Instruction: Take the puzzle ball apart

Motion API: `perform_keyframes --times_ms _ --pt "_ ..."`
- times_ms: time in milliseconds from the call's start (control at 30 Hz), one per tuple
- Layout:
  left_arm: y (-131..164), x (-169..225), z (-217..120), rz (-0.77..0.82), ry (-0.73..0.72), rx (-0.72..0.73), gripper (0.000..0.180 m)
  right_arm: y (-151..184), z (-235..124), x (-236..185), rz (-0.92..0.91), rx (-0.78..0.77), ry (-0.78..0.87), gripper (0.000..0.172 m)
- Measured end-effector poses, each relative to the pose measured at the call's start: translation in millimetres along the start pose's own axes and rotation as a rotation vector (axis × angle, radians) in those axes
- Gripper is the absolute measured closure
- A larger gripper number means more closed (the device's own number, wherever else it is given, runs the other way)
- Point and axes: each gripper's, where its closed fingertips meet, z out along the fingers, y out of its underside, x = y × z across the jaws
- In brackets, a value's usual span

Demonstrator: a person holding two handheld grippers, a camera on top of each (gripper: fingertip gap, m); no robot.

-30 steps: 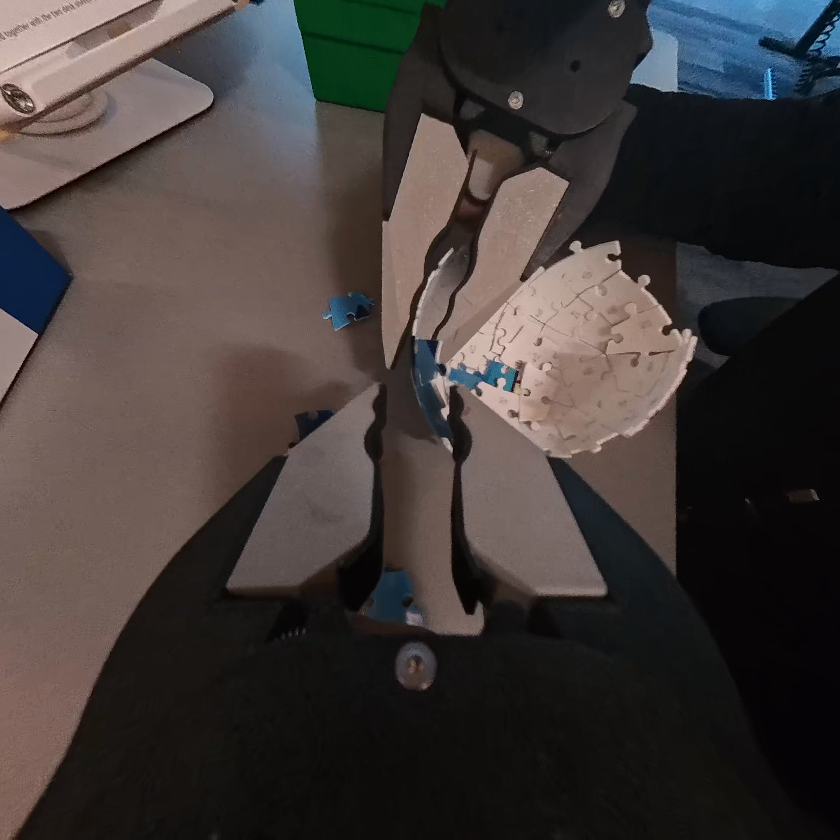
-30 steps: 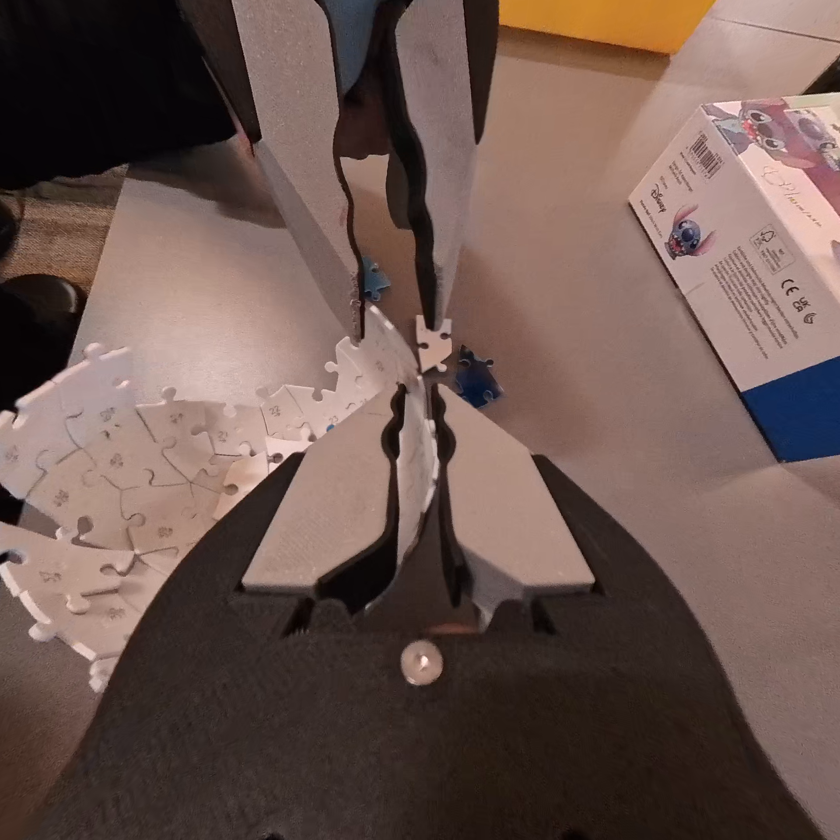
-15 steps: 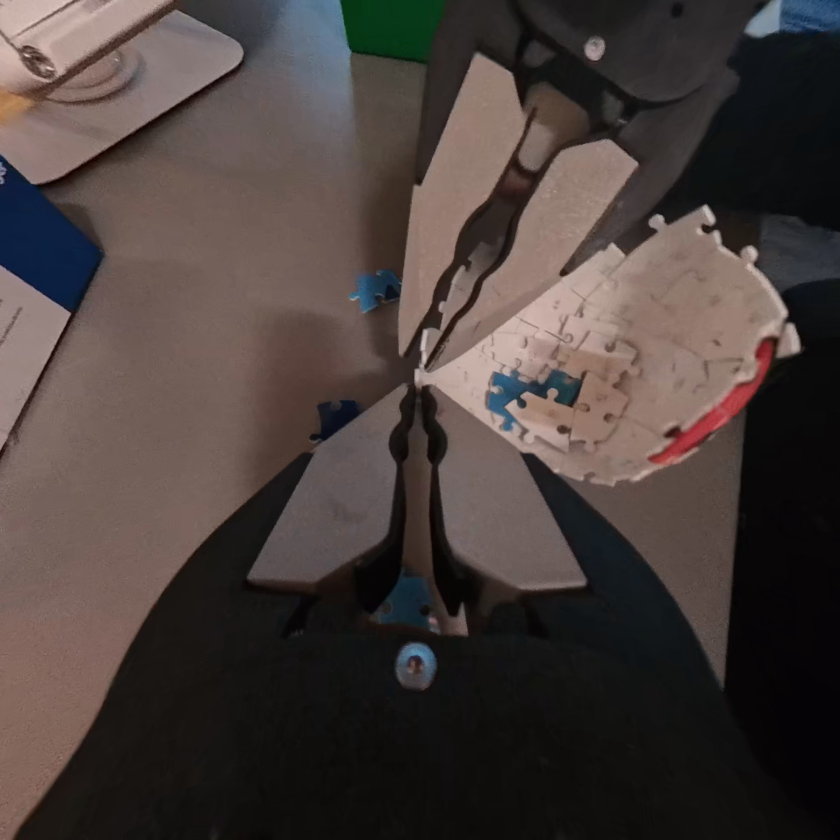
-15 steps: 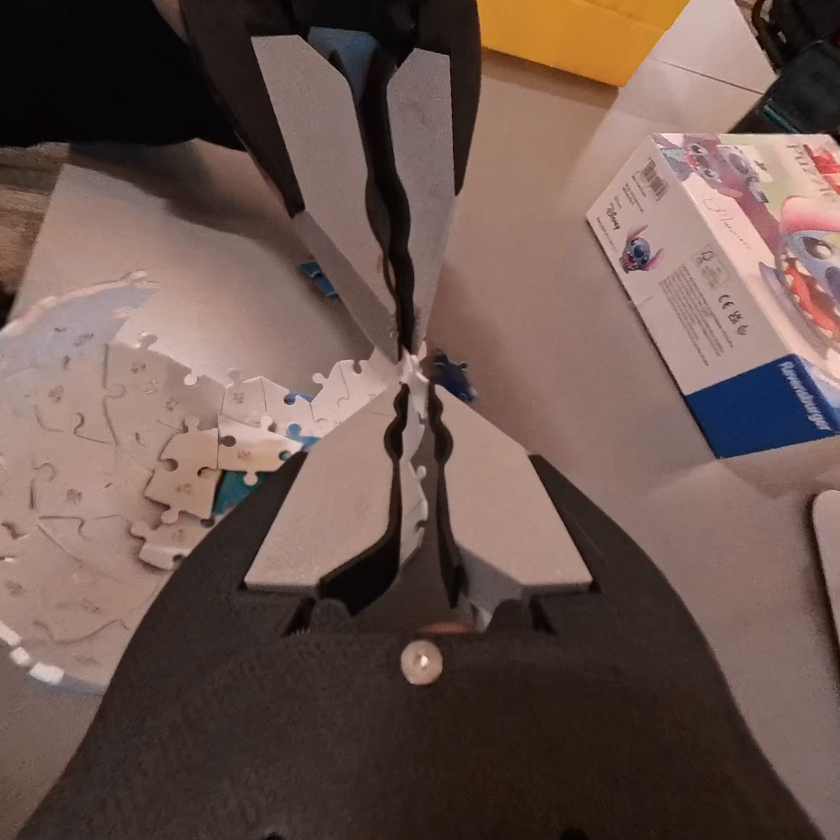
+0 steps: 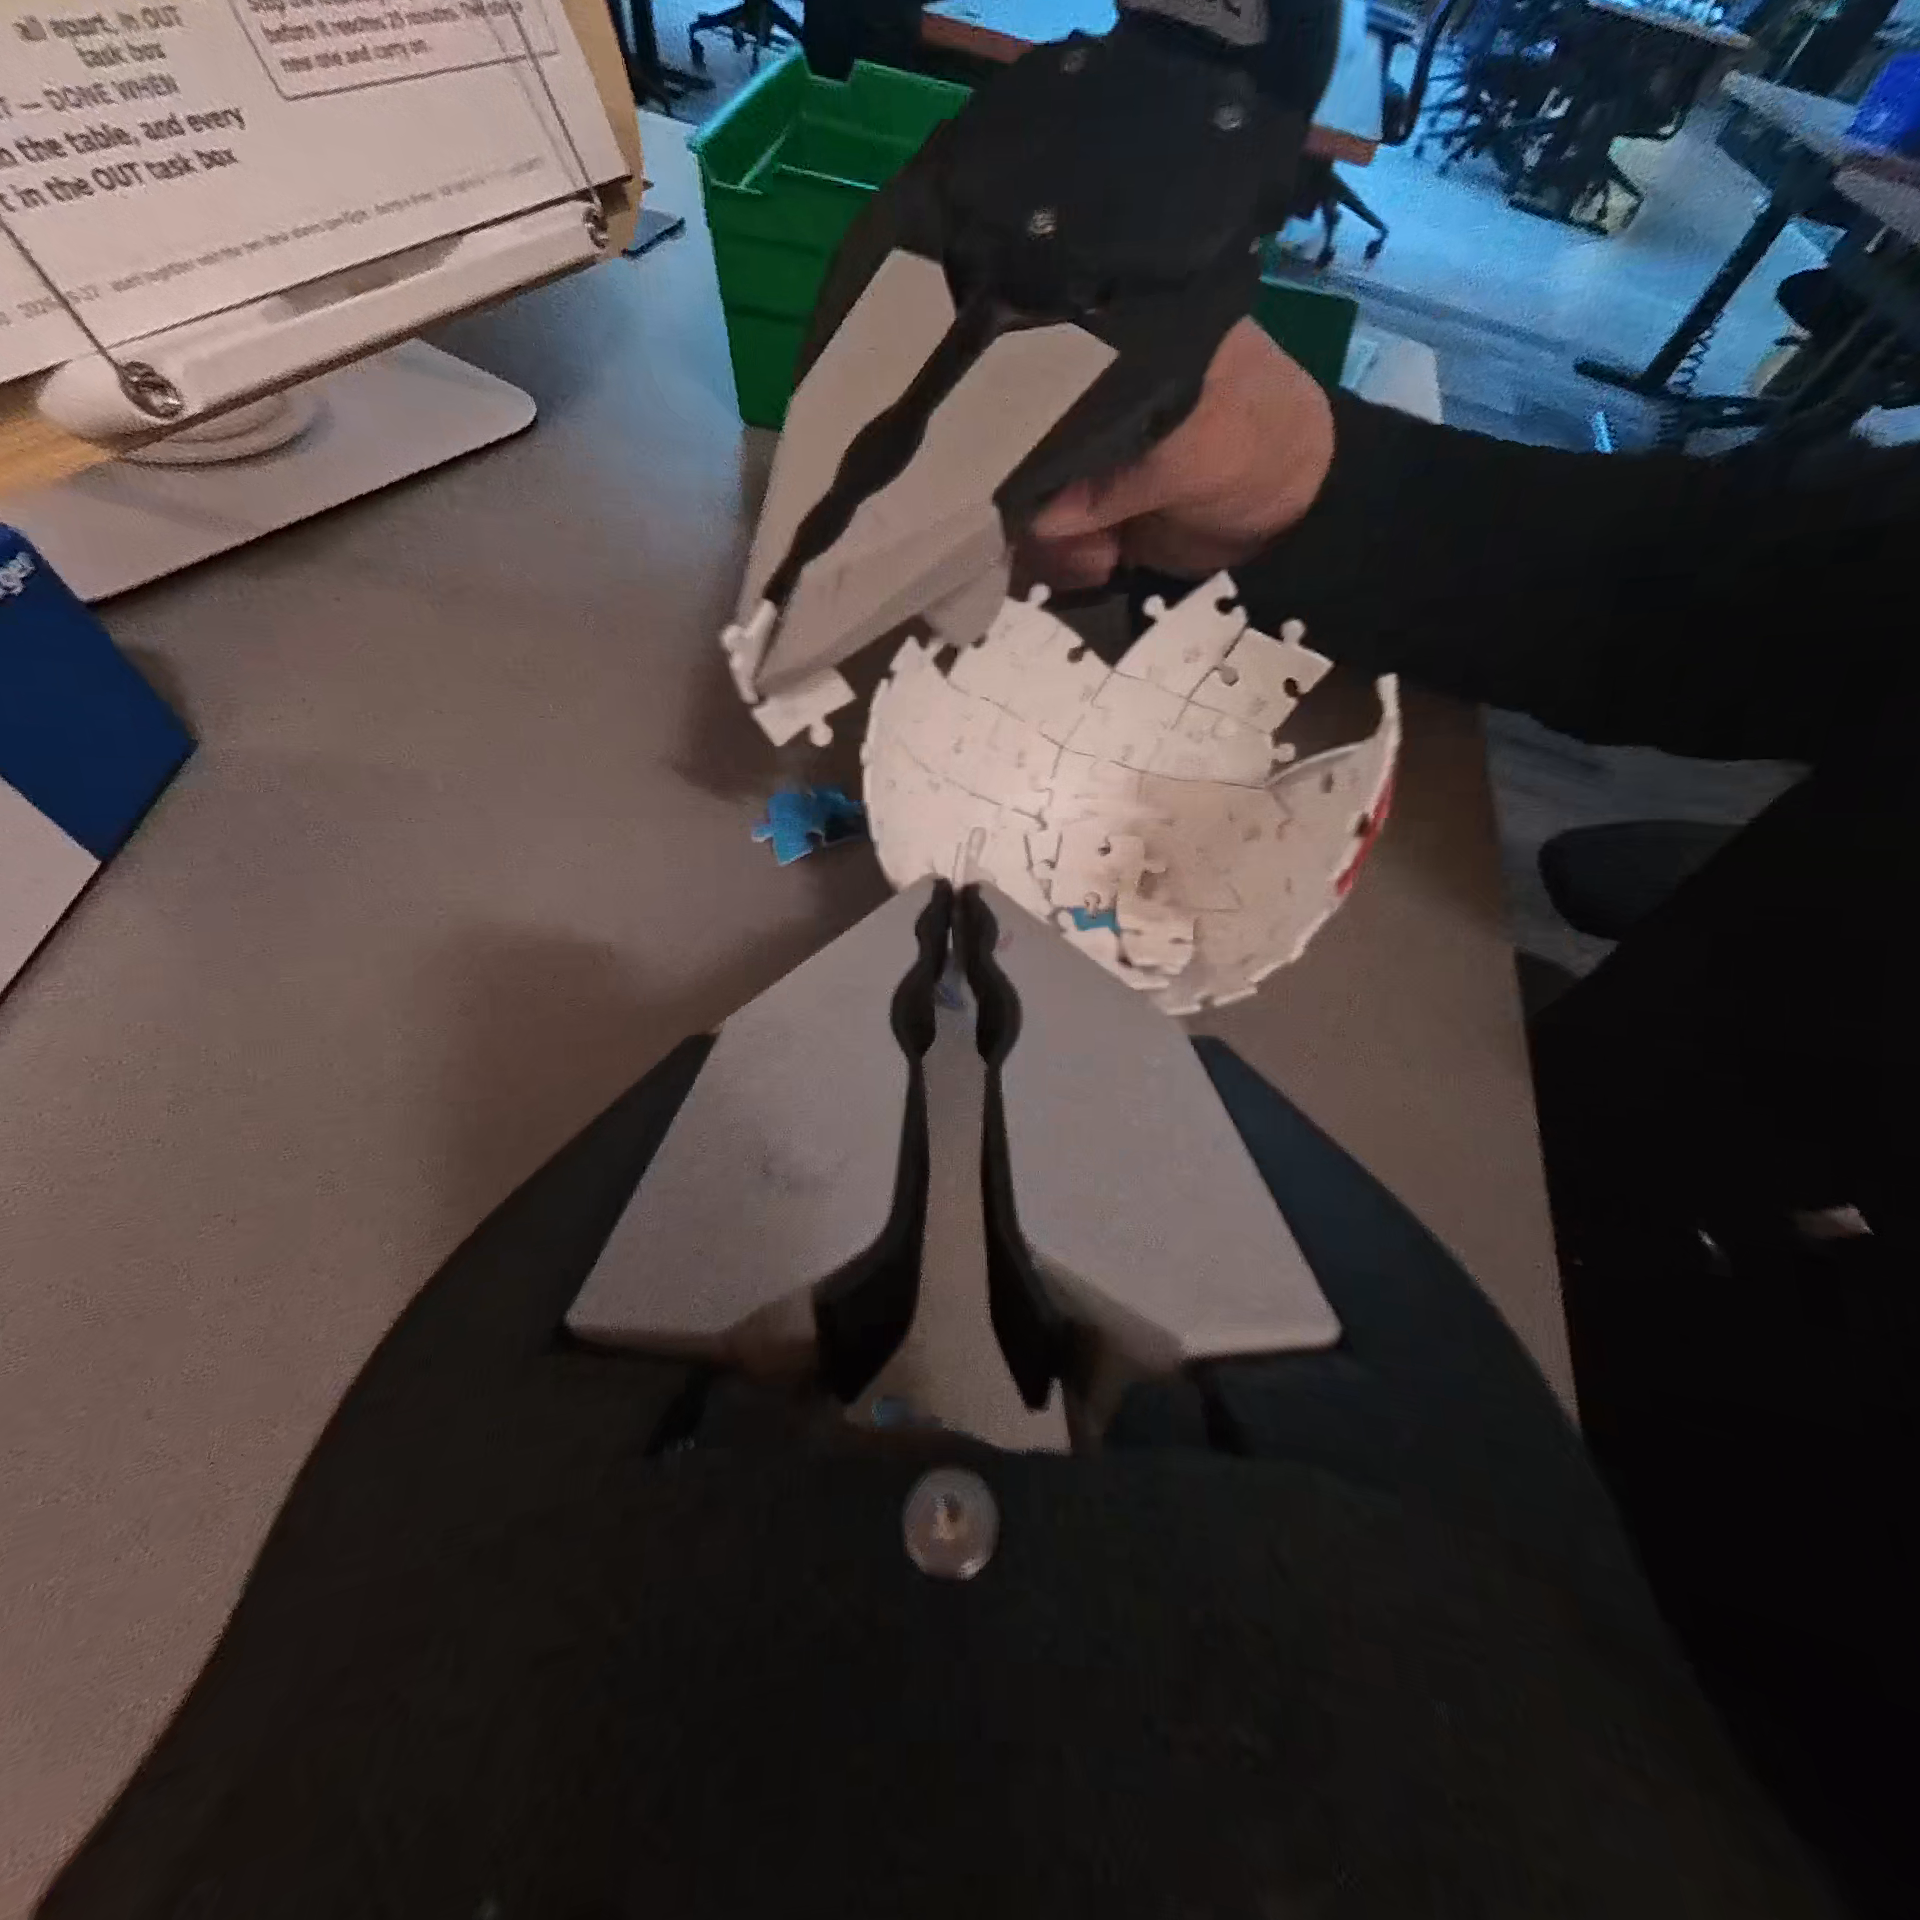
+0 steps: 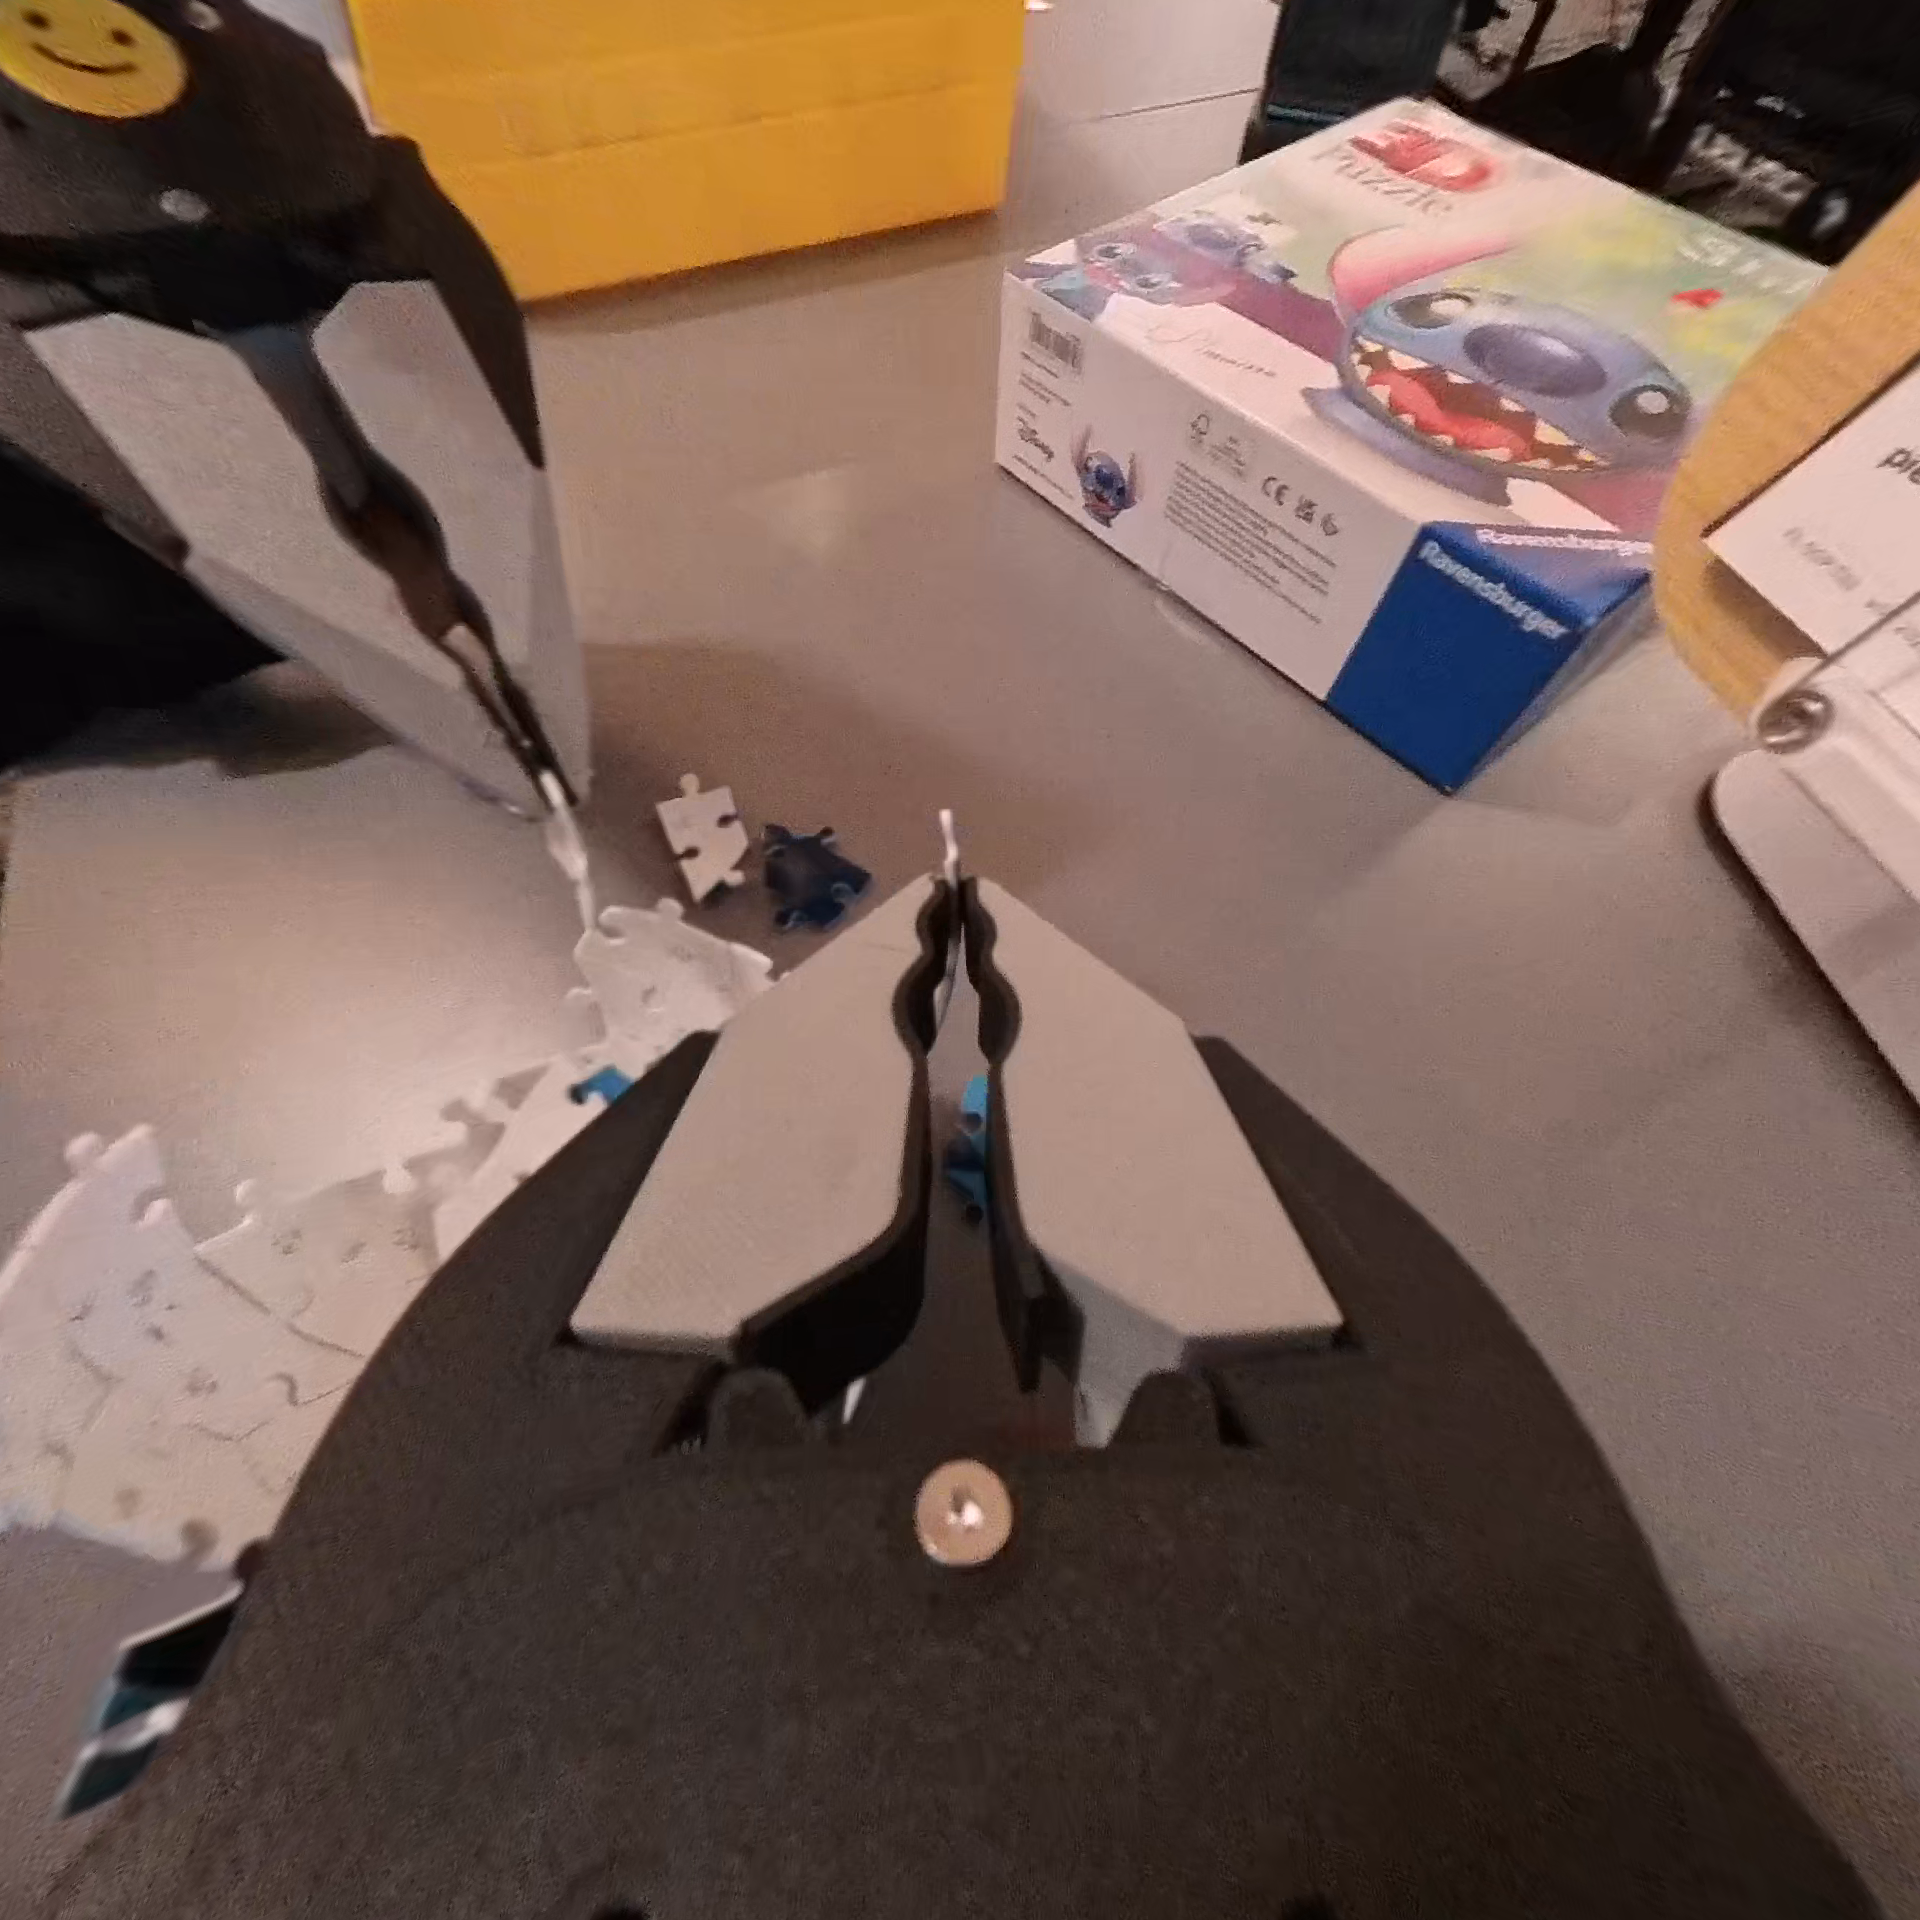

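The right hand-held gripper [image 5: 764, 665] has pulled away pinching a white puzzle piece [image 5: 790, 707]; the left hand-held gripper [image 5: 956, 888] pinches the puzzle shell [image 5: 1091, 790].

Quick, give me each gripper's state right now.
Left gripper: closed on the rim of the white puzzle shell.
Right gripper: closed on a detached white puzzle piece.
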Motion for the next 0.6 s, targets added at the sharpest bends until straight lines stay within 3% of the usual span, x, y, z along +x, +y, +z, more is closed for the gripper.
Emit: perform_keyframes --times_ms 67,167,200,300,367,400,600 --pt "3 -10 1 -0.006 -0.058 -0.015 0.180 3 -2 -15 -0.008 -0.015 -0.101 0.170" --pt "3 -14 6 -0.001 -0.082 -0.003 0.180 17 6 -17 -0.073 -0.118 -0.085 0.162" --pt "8 -25 6 -0.022 -0.139 -0.033 0.180 22 8 -14 -0.103 -0.146 -0.054 0.155" --pt "46 -54 3 -0.087 -0.252 -0.227 0.180 26 7 -10 -0.106 -0.164 -0.036 0.159" --pt "55 -48 8 -0.125 -0.211 -0.268 0.149 26 5 -8 -0.063 -0.161 -0.054 0.160" --pt "50 -41 11 -0.115 -0.183 -0.249 0.140 26 3 -5 -0.044 -0.165 -0.055 0.156" --pt "-3 -12 11 -0.094 -0.050 -0.081 0.147 39 -8 -15 0.055 -0.236 -0.190 0.152"
